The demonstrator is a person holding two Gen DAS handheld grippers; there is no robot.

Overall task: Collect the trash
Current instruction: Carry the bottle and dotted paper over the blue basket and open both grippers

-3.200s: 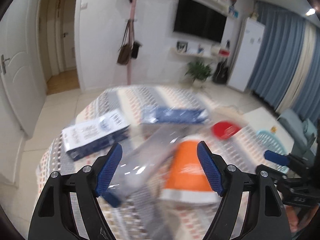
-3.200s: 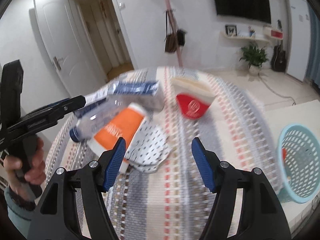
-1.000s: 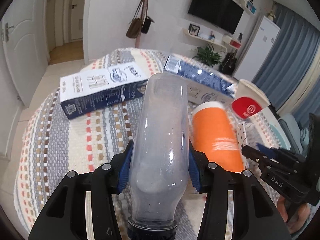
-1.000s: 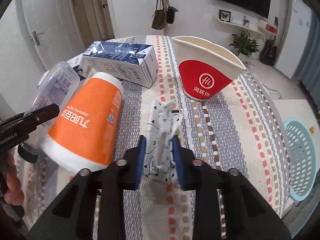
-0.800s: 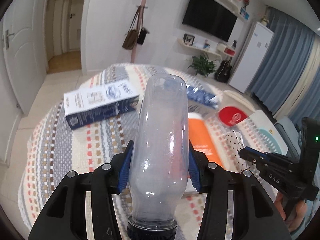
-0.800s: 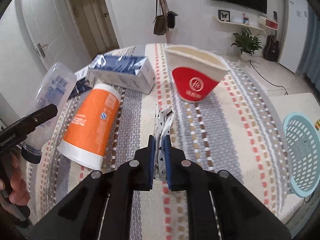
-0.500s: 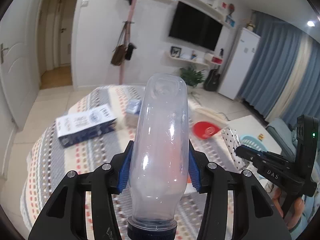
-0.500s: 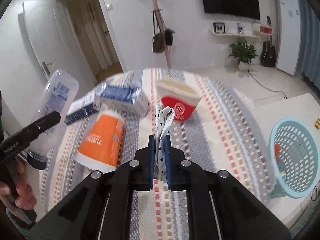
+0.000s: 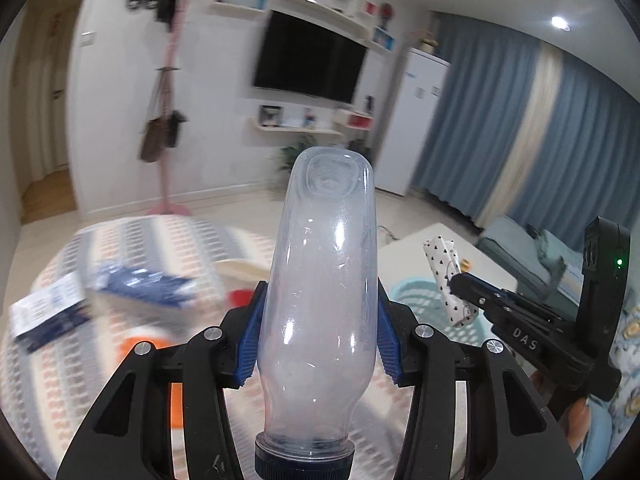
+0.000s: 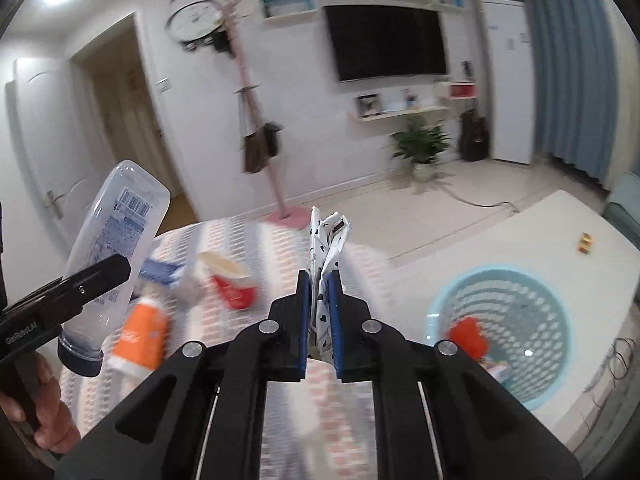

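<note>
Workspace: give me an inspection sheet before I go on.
Surface: striped woven tablecloth; blurred.
Job's things: clear plastic bottle, dark cap toward the camera; crumpled white dotted wrapper; light blue mesh basket holding something red.
Clutter: orange-and-white cup, red-and-white paper container, blue cartons.
Grippers: left gripper shut on bottle; right gripper shut on wrapper.
Cables: one on the floor.
Surroundings: television, coat stand, potted plant.
</note>
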